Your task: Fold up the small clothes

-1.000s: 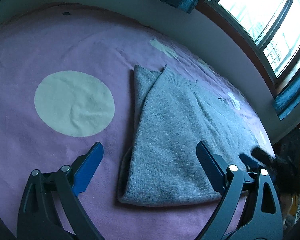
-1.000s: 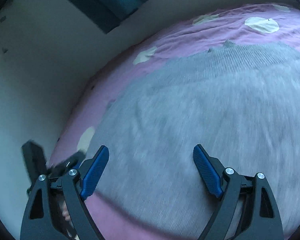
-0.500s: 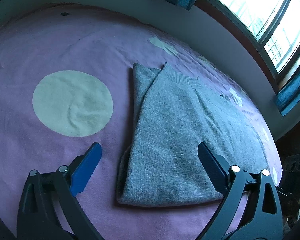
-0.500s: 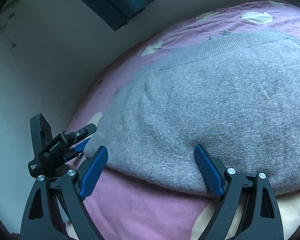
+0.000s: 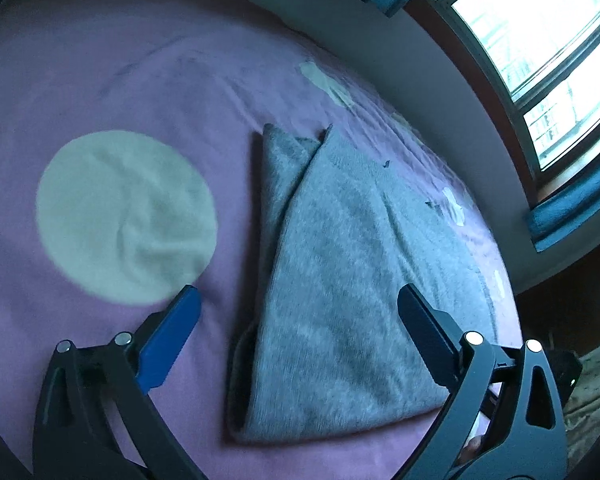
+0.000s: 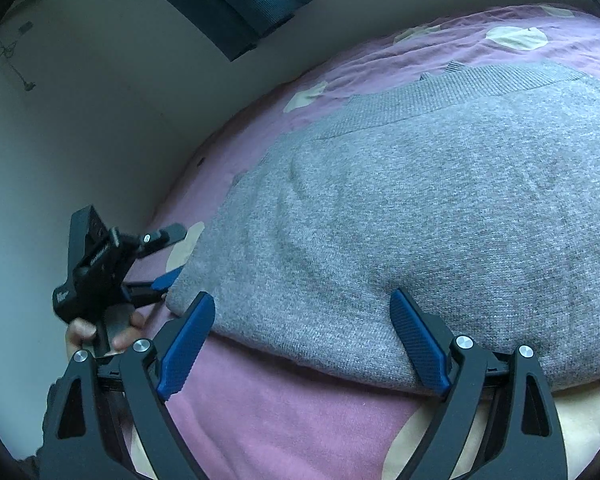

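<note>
A grey knit sweater (image 5: 340, 272) lies folded on the purple bedspread (image 5: 100, 80), its near folded edge facing me. My left gripper (image 5: 300, 312) hovers open above that near edge, holding nothing. In the right wrist view the same sweater (image 6: 440, 216) fills the middle, ribbed band along its far side. My right gripper (image 6: 300, 320) stands open just before the sweater's near edge, empty. The left gripper (image 6: 164, 256) shows there too, held by a hand (image 6: 100, 332) at the sweater's left corner.
The bedspread carries pale round patches, a large one (image 5: 124, 216) left of the sweater. A white wall (image 6: 80, 120) runs along the bed's far side. A bright window (image 5: 548, 52) with teal curtains (image 6: 228, 4) stands beyond the bed.
The right gripper has pulled back from over the sweater to its near edge. The left gripper stayed nearly in place, tilting slightly. Both stayed open.
</note>
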Available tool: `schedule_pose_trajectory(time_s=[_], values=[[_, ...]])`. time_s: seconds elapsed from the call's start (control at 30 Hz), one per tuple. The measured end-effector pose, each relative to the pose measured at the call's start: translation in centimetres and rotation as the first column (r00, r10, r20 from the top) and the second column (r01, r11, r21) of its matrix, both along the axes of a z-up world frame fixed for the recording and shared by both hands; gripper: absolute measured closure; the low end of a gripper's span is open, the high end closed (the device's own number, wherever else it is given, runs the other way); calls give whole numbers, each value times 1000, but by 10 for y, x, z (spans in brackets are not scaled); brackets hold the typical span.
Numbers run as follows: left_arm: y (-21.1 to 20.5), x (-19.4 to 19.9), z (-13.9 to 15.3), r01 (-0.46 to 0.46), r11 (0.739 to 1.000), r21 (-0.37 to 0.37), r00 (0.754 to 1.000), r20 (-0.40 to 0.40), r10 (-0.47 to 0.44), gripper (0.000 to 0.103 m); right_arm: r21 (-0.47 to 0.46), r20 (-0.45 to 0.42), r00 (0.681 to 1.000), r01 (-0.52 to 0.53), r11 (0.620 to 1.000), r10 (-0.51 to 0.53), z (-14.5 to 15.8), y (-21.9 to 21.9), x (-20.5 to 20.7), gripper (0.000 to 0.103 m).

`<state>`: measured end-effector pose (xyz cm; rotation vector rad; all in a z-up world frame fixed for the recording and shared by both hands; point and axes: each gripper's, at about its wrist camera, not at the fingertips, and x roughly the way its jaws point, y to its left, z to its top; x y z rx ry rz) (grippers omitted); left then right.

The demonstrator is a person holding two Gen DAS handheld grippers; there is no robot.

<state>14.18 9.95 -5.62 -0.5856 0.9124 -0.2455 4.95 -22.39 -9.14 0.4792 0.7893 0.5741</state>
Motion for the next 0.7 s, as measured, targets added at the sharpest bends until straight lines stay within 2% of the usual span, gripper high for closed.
schedule_pose_trajectory(time_s=[0.07, 0.1, 0.13, 0.17, 0.27, 0.37, 0.47, 0.53, 0.7], values=[[-1, 7, -1, 7, 1000, -17, 1000, 12, -6, 5, 3, 0, 1000, 0, 1000, 0, 0, -1, 0, 14], [-2, 11, -2, 18, 999, -35, 1000, 18, -17, 10, 5, 0, 1000, 0, 1000, 0, 0, -1, 0, 14], [-3, 14, -3, 37, 997, -62, 999, 14, -36, 22, 8, 1, 1000, 0, 1000, 0, 0, -2, 0, 14], [-4, 20, -7, 49, 994, -98, 999, 5, -49, 26, 10, 0, 1000, 0, 1000, 0, 0, -2, 0, 14], [-12, 25, -7, 69, 994, -80, 997, 21, -68, 28, 14, 0, 1000, -1, 1000, 1, -1, -3, 0, 14], [-19, 32, -9, 83, 994, -73, 996, 18, -82, 41, 15, -1, 1000, -1, 1000, 1, -1, -4, 0, 14], [-20, 37, -12, 86, 993, -76, 996, 15, -85, 63, 20, 2, 1000, -1, 1000, 1, 0, -5, -1, 14], [-21, 39, -15, 95, 992, -82, 995, 1, -95, 83, 22, 2, 1000, -1, 1000, 1, 0, -6, -2, 14], [-26, 40, -8, 99, 990, -96, 995, 7, -99, 90, 26, 3, 1000, -2, 1000, 2, 1, -7, -3, 14]])
